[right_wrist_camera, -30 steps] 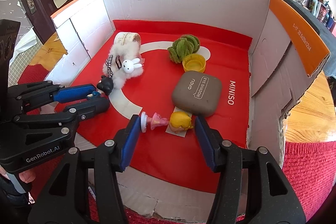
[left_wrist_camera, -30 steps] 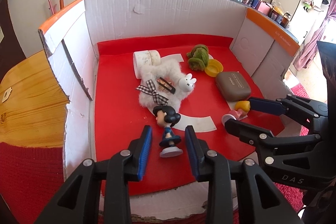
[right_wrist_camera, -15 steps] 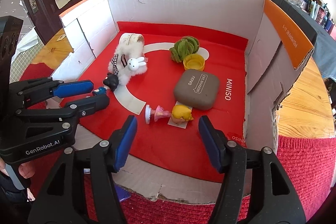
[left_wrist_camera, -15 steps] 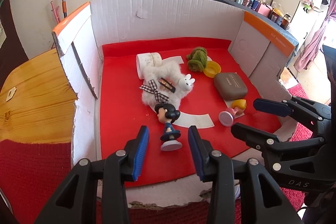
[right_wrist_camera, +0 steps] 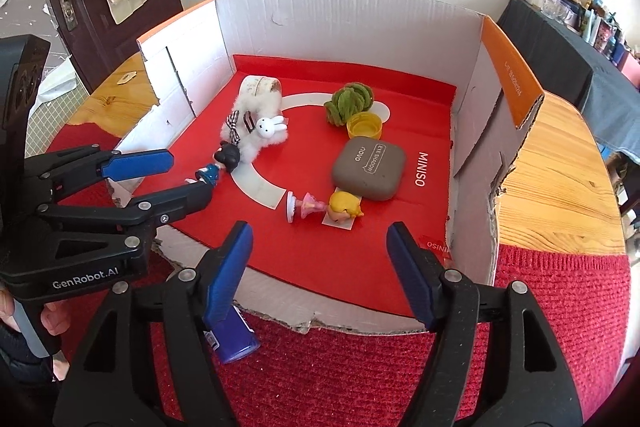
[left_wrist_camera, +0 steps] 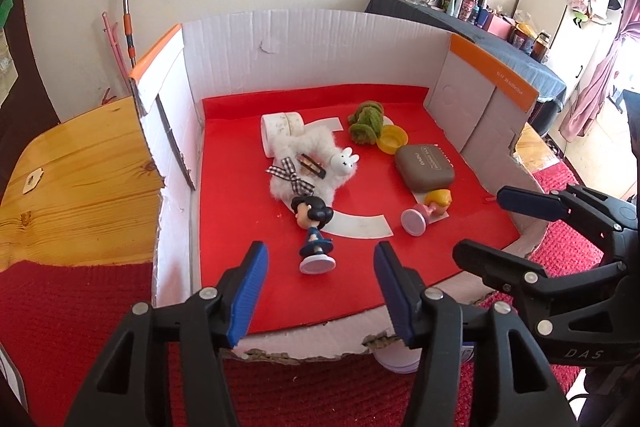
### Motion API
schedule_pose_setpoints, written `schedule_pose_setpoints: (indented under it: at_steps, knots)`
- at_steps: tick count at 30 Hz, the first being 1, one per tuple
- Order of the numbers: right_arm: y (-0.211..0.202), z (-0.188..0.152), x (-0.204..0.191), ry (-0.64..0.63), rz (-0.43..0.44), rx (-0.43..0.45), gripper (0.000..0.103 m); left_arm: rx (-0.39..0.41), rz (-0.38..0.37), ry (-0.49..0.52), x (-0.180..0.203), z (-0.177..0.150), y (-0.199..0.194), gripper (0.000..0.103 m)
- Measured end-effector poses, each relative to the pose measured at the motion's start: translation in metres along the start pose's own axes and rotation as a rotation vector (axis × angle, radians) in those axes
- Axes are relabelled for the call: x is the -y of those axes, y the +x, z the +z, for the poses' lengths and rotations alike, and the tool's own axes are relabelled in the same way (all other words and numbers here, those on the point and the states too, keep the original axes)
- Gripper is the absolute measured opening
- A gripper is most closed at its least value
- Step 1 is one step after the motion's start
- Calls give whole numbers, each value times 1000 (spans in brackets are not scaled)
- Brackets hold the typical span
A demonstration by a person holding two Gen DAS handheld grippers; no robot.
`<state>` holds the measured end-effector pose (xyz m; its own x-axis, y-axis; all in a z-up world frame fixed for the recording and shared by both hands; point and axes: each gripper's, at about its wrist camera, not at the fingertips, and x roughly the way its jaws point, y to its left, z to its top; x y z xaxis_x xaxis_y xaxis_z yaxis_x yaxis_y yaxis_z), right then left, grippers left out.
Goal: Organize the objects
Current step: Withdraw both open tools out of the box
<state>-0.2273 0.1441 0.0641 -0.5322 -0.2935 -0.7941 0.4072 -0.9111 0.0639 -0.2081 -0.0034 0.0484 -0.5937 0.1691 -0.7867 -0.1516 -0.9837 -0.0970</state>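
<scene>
A white cardboard box with a red floor (left_wrist_camera: 240, 187) (right_wrist_camera: 400, 259) holds small objects. A dark-haired figurine (left_wrist_camera: 314, 231) (right_wrist_camera: 224, 159) stands near the front, just ahead of my left gripper (left_wrist_camera: 318, 291), which is open and empty. A yellow-haired figurine with a pink base (left_wrist_camera: 426, 211) (right_wrist_camera: 324, 207) lies on its side ahead of my right gripper (right_wrist_camera: 320, 271), which is open and empty. A white fluffy rabbit clip (left_wrist_camera: 312, 167) (right_wrist_camera: 260, 135), tape roll (left_wrist_camera: 280, 125), green plush (left_wrist_camera: 366, 121) (right_wrist_camera: 348, 103), yellow cap (left_wrist_camera: 394, 139) (right_wrist_camera: 364, 126) and grey eyeshadow case (left_wrist_camera: 424, 167) (right_wrist_camera: 370, 165) lie further back.
The box walls rise at the left, back and right; the front edge is low and torn (left_wrist_camera: 304, 343). The box sits on a red knit cloth (right_wrist_camera: 360, 367) over a wooden table (left_wrist_camera: 80, 179). A blue cylinder (right_wrist_camera: 234, 339) lies outside the box front.
Both grippers have pulled back from the box toward its front edge and their jaws have spread wider. The figurines stay where they were.
</scene>
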Motion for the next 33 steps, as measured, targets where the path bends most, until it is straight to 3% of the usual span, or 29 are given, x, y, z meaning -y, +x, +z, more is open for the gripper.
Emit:
schedule_pose_setpoints:
  at_steps: [19, 27, 33]
  knots:
    - [-35, -19, -14, -28, -23, 48, 83, 57, 26, -14, 4, -18, -34, 81]
    - [-50, -30, -19, -36, -28, 67, 84, 76, 36, -13, 8, -28, -48, 91]
    - [-61, -38, -23, -40, -32, 76, 86, 86, 43, -12, 11, -33, -56, 92]
